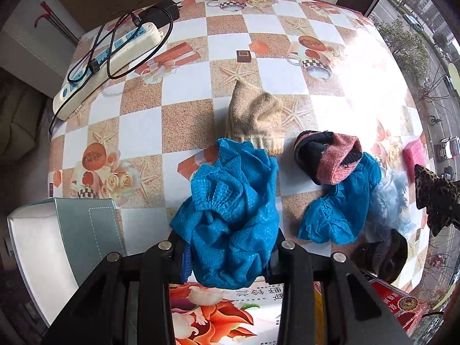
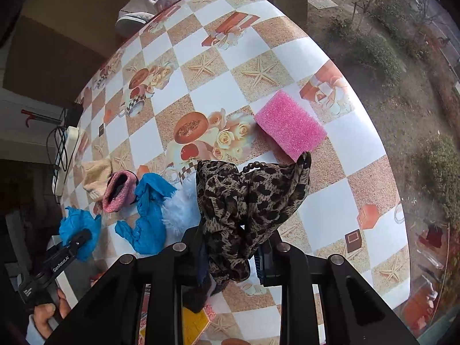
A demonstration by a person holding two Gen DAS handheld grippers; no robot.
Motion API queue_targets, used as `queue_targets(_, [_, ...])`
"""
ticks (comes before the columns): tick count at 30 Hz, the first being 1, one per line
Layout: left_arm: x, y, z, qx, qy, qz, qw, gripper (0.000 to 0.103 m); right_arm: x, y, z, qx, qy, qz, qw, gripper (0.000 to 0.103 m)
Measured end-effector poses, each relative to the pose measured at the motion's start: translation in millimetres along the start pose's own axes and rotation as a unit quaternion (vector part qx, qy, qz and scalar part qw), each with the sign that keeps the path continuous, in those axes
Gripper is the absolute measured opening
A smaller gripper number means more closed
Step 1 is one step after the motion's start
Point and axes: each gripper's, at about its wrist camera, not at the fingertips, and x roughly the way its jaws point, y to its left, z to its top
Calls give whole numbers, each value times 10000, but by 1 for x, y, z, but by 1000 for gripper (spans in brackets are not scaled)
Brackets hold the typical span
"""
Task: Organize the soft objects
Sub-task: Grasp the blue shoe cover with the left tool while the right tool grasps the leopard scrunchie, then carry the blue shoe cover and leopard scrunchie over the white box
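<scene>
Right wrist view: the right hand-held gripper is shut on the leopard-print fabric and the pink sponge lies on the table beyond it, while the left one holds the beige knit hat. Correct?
Not quite. The left hand-held gripper holds a blue crinkled cover, not the beige knit hat, which lies on the table; the left wrist view shows it. The right hand-held gripper does grip the leopard-print fabric, pink sponge beyond.

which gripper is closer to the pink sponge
Right. The right gripper, shut on the leopard-print cloth, hangs just short of the pink sponge. The left gripper, holding a blue shoe cover, is far across the table.
</scene>
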Motion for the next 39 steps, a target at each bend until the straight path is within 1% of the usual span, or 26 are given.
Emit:
queue_targets(3, [-22, 8, -3, -90, -272, 9, 9996, 39, -20, 11, -6, -176, -154, 64, 9997, 27])
queue_targets(5, [-37, 13, -5, -133, -384, 12, 9992, 39, -31, 24, -8, -326, -262, 95, 9991, 27])
queue_targets(8, [-48, 15, -11, -146, -496, 72, 9986, 39, -47, 41, -15, -555, -398, 145, 9976, 27])
queue_targets(13, [-76, 16, -30, -85, -670, 154, 9976, 39, -67, 68, -29, -913, -545, 173, 9942, 27])
queue_targets(17, [-91, 21, -45, -37, -761, 127, 9970, 39, -81, 84, -45, -1186, -627, 157, 9908, 27])
queue_targets(22, [-105, 26, -67, 42, -812, 71, 9967, 39, -92, 99, -68, -1404, -608, 167, 9881, 27])
queue_targets(31, [-114, 45, -112, 94, -744, 7, 9972, 39, -104, 123, -115, -1616, -592, 137, 9850, 27])
queue_targets(39, [-120, 66, -137, 63, -819, -5, 9966, 39, -110, 152, -153, -1880, -531, 191, 9806, 27])
